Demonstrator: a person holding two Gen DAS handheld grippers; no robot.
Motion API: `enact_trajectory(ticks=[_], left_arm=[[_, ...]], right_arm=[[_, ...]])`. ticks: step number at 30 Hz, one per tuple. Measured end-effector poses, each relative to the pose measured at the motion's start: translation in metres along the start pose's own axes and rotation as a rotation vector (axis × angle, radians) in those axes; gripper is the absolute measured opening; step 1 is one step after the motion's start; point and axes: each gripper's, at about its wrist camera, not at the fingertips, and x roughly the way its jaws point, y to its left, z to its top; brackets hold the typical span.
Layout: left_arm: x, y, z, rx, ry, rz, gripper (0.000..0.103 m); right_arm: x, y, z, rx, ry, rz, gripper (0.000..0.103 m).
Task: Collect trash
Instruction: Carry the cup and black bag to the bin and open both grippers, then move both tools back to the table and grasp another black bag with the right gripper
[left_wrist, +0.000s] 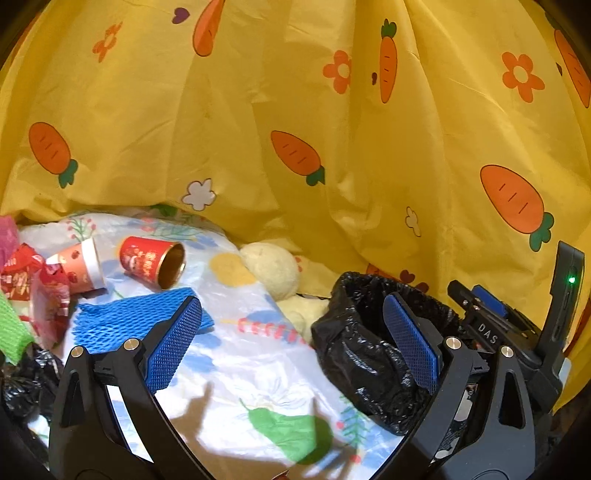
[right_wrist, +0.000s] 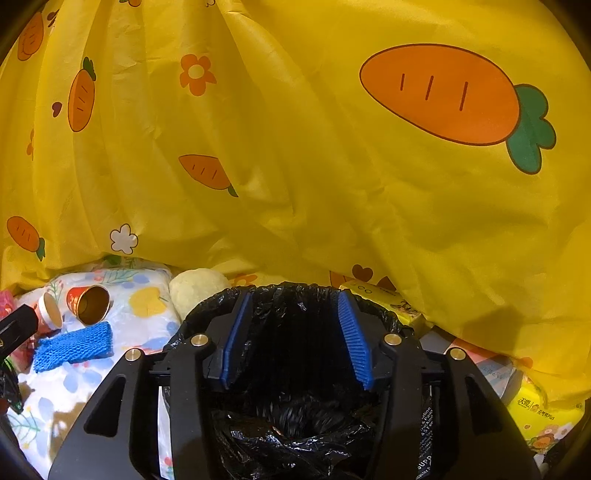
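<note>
Left claw (left_wrist: 291, 343) spread wide, empty; right claw (right_wrist: 295, 341) likewise.

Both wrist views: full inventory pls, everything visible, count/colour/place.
red cup: 1, red with gold inside, on its side on the floral sheet
paper cup: 1, white and orange-red, on its side, left of the red cup
blue foam net: 1, blue, flat, in front of the cups
wrappers: several, red and pink, far left
green scrap: 1, left edge
plush toy: 1, cream, against the curtain
bin bag: 1, black, open, under the right gripper
tissue pack: 1, yellow, far right
floral sheet: 1, white
carrot curtain: 1, yellow, behind everything
left gripper: jaws open, empty
right gripper: jaws open, empty
</note>
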Motion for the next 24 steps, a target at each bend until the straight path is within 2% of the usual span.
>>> enact_trajectory(ticks=[3, 8, 11, 18, 24], left_arm=[[-0.009, 0.01, -0.004, -0.008, -0.008, 0.045, 0.097], [-0.022, 0.023, -0.011, -0.018, 0.003, 0.086, 0.097], [-0.032, 0.029, -0.016, -0.014, 0.003, 0.117, 0.097], [-0.065, 0.053, -0.029, -0.018, -0.005, 0.225, 0.097], [-0.101, 0.086, -0.04, -0.028, -0.005, 0.364, 0.097]], right_arm=[[-0.005, 0.004, -0.002, 0.0, -0.001, 0.003, 0.057], [-0.02, 0.014, -0.009, -0.015, -0.02, 0.006, 0.077], [-0.031, 0.022, -0.015, -0.022, -0.034, 0.011, 0.085], [-0.056, 0.045, -0.027, -0.042, -0.035, 0.08, 0.088], [-0.069, 0.084, -0.04, -0.066, -0.002, 0.222, 0.088]])
